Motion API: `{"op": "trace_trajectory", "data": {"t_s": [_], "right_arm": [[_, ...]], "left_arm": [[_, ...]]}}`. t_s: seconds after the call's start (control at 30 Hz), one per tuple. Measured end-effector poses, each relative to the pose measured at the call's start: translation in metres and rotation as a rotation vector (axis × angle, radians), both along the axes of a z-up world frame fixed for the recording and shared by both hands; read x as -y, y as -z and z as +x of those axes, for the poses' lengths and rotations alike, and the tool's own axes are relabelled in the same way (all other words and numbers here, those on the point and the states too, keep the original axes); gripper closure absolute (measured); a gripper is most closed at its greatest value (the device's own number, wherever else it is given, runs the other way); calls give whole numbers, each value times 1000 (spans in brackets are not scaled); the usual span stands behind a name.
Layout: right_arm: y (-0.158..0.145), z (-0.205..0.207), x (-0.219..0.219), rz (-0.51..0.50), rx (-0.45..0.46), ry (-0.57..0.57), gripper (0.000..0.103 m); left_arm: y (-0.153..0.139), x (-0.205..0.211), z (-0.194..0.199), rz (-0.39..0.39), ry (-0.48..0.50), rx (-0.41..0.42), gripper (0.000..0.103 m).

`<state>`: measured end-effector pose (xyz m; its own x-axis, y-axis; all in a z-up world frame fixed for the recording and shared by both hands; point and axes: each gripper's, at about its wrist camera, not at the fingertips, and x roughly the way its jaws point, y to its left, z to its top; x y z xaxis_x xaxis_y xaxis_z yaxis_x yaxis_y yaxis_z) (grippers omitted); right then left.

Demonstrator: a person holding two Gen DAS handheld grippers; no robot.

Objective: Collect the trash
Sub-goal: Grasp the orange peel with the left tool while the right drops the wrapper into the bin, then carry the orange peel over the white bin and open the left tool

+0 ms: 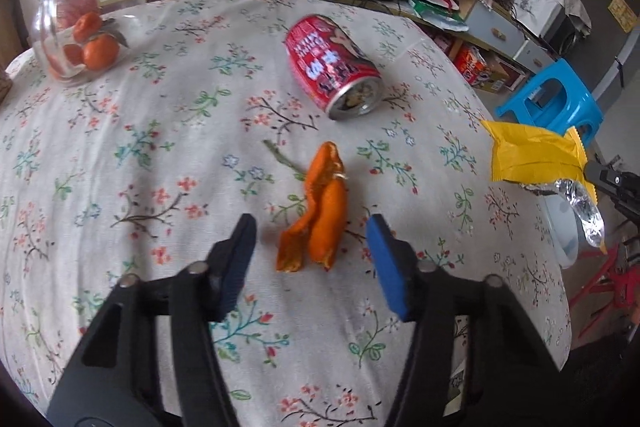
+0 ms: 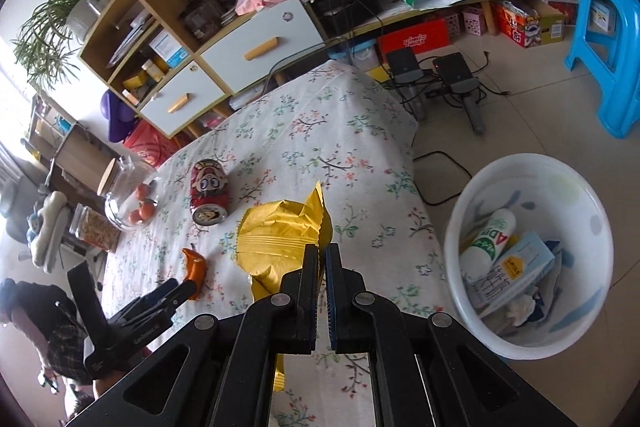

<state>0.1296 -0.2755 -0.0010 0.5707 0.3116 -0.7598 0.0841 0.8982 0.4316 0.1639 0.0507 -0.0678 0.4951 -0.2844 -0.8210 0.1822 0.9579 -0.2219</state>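
A curled orange peel (image 1: 316,215) lies on the floral tablecloth (image 1: 120,155), between the blue pads of my left gripper (image 1: 312,227). The pads stand a little clear of it on both sides, so the gripper is open. Beyond the peel a red drink can (image 1: 336,67) lies on its side. My right gripper (image 2: 321,253) is shut on a crumpled yellow snack bag (image 2: 280,239) and holds it above the table's right edge. The bag (image 1: 532,155) also shows at the right of the left wrist view. A white bin (image 2: 580,187) on the floor to the right holds several discarded packages.
A glass jar with oranges (image 1: 80,27) stands at the table's far left. A blue plastic stool (image 2: 608,47) stands on the floor beyond the bin. Cables and black boxes lie by the shelf (image 2: 256,47). A person's sleeve shows at lower left in the right wrist view.
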Motion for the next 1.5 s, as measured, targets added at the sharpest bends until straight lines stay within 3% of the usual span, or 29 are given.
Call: {"op": "trace_trajectory", "data": {"t_s": [0.1, 0.2, 0.4, 0.73, 0.93, 1.07, 1.17, 1.23, 1.3, 1.5], "right_arm": [[1, -1, 3, 0, -2, 6, 99], [0, -4, 7, 3, -1, 16, 99], [-5, -11, 23, 9, 16, 51, 99], [-18, -41, 91, -12, 45, 211, 99], [-16, -62, 139, -3, 22, 331, 98], [-1, -63, 159, 32, -53, 354, 96], [9, -63, 166, 39, -113, 368, 84], [8, -65, 168, 33, -118, 364, 69], [2, -72, 169, 21, -95, 360, 42], [-7, -88, 166, -63, -73, 341, 39]], "left_arm": [[5, 5, 3, -2, 27, -13, 78], [2, 4, 1, -12, 25, -13, 84], [-11, 1, -7, -31, 0, -1, 86], [-31, 9, -26, -77, 32, 12, 86], [-47, 33, -35, -90, 100, 35, 86], [-54, 54, -37, -85, 145, 44, 86], [-57, 72, -38, -77, 181, 42, 86], [-59, 84, -38, -75, 207, 37, 86], [-60, 99, -38, -72, 243, 28, 86], [-67, 152, -40, -45, 348, 31, 86]]}}
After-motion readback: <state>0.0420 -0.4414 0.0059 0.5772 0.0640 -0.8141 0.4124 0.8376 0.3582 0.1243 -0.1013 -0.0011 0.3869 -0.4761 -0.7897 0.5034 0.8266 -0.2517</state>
